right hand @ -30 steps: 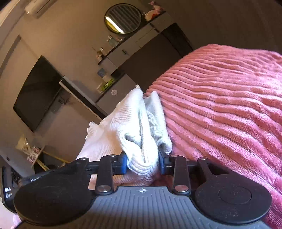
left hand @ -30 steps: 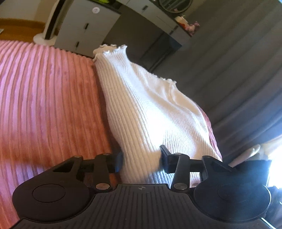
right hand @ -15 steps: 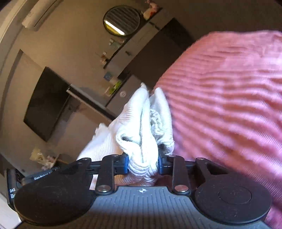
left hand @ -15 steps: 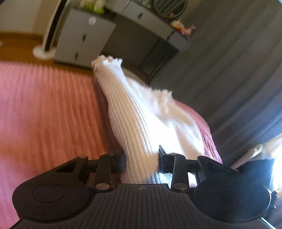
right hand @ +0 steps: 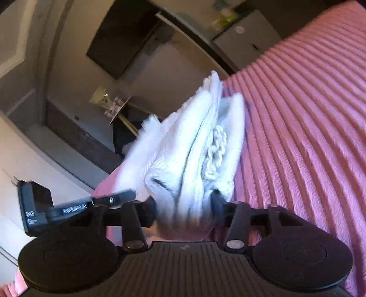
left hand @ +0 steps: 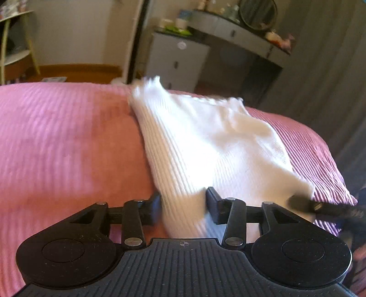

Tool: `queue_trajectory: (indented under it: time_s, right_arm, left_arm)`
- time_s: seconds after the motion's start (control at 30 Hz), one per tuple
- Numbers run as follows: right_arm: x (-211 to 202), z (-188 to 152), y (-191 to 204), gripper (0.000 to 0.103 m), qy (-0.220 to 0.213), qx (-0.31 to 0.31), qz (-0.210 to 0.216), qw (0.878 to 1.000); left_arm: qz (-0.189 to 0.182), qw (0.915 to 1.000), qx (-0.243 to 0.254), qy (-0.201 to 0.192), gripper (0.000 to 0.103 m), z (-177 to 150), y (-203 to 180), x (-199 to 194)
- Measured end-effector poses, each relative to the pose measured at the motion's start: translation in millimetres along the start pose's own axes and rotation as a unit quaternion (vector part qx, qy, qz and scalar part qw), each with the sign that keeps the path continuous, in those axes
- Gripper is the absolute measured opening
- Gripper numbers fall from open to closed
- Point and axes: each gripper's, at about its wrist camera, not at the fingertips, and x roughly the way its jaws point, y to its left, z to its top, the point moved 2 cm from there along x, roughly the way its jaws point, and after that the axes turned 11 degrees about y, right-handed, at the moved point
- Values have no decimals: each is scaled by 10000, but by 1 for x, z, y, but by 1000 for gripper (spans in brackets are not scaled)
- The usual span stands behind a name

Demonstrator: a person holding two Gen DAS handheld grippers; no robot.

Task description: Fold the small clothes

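Observation:
A white ribbed knit garment [left hand: 205,141] is stretched over the pink ribbed bedspread [left hand: 64,141]. My left gripper [left hand: 183,206] is shut on its near edge. My right gripper [right hand: 185,206] is shut on a bunched, layered part of the same garment [right hand: 196,146], which shows a frilly trim. The right gripper's tip [left hand: 304,202] shows at the garment's right corner in the left wrist view. The left gripper [right hand: 75,208] shows at the left in the right wrist view. The picture is motion-blurred.
Beyond the bed stand a grey drawer cabinet [left hand: 176,59], a desk with a round mirror [left hand: 256,13] and grey curtains [left hand: 331,68]. A dark TV [right hand: 123,38] hangs on the wall. The bedspread [right hand: 308,125] spreads to the right.
Both grippers have swung with the garment, still held. The garment now lies lower and flatter toward the bed in the left wrist view; the room background has shifted in both views.

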Motion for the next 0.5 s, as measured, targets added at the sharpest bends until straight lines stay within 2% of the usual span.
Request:
queue_trajectory:
  time_s: [0.03,0.07,0.1,0.2,0.23,0.33,0.43,0.5]
  right_arm:
    - [-8,2,-2,66,-132,49,27,9999]
    - [-17,5,-6,77,-336,177,1,9993]
    - [-25,5,-10,82,-515,298,-11,9982]
    - [-37,11,-22,82,-842,809,14,9932]
    - [-35,11,-23,82,-874,885,49,9922]
    - [-22,9,-15,82,-811,927,80,9924]
    - [-2,11,-2,82,-569,887,-105,9944]
    - [12,14,10,82,-423,672,-262,9965]
  left_arm:
    - [38,10000,19,-80,53,-3,1,-6]
    - [55,9998,84,-151,52,-5,0,-11]
    - [83,9997,124,-198,53,-9,-1,-16]
    - [-63,9996,192,-222,54,-17,-1,-20]
    - [-164,9996,164,-155,57,-22,-3,-19]
    - [-250,9996,130,3,61,-38,-4,-15]
    - [-368,9986,92,379,62,-54,-6,-10]
    - [-164,9994,166,240,62,-58,-7,-9]
